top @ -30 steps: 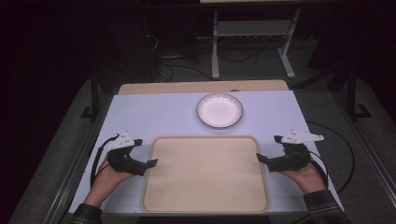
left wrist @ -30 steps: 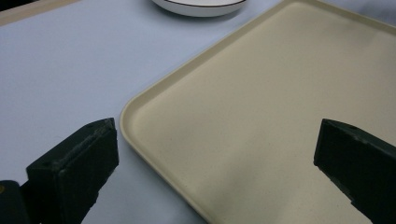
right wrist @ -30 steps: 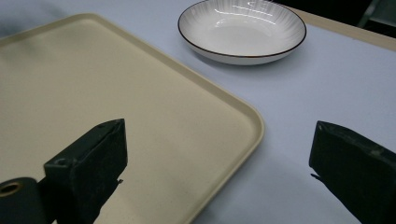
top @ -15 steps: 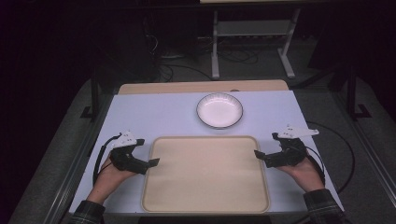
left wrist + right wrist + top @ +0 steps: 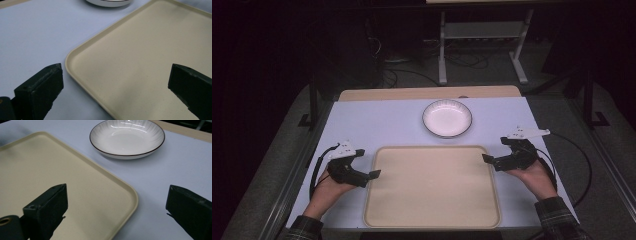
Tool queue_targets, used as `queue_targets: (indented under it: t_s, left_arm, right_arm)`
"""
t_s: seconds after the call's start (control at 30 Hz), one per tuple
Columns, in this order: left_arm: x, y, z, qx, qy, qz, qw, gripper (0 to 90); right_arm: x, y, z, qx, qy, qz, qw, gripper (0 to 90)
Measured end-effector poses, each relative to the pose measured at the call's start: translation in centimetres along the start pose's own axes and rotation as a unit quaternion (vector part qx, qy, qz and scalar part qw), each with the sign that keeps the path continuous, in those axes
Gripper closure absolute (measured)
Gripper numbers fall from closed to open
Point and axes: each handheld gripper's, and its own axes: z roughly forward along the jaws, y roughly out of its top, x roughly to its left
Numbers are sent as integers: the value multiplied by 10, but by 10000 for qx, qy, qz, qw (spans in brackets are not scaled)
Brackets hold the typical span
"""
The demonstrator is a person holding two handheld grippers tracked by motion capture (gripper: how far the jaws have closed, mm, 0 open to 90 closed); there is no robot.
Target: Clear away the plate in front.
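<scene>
Tray point(image 5: 432, 187): beige, rectangular, rounded corners, low raised rim, bare inside; lies flat on the near half of the bench point(image 5: 377, 122), its near edge close to the bench's near edge. Left hand-held gripper point(image 5: 373, 174): held in the person's left hand point(image 5: 329, 187), jaws released and spread wide, tips at the tray's left rim; in the left gripper view one jaw stands over bare bench surface and the other over the tray floor, the rim's rounded far-left corner lying between them. Bench: pale surface, a wooden strip showing along its far edge; open strips of bare top to the left and right of the tray and a broad free band beyond it. Plate point(image 5: 447, 117): white, shallow, dark-edged rim, sits just beyond the tray's far edge, slightly right of centre, apart from it. Right hand-held gripper point(image 5: 486, 159): held in the right hand point(image 5: 534, 172), jaws likewise released wide, tips at the tray's right rim near its far-right corner; one jaw over the tray, one over bare bench.
</scene>
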Motion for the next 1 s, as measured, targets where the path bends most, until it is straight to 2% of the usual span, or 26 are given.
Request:
queue_targets:
  t_s: [0.7, 1.0]
  left_arm:
    - [0, -1, -2, -12, -24, -6, 10000, 0]
    - [0, -1, -3, -10, -23, -1, 10000, 0]
  right_arm:
    - [-9, 24, 19, 36, 99, -27, 9999, 33]
    - [-10, 33, 32, 162, 156, -46, 9997, 36]
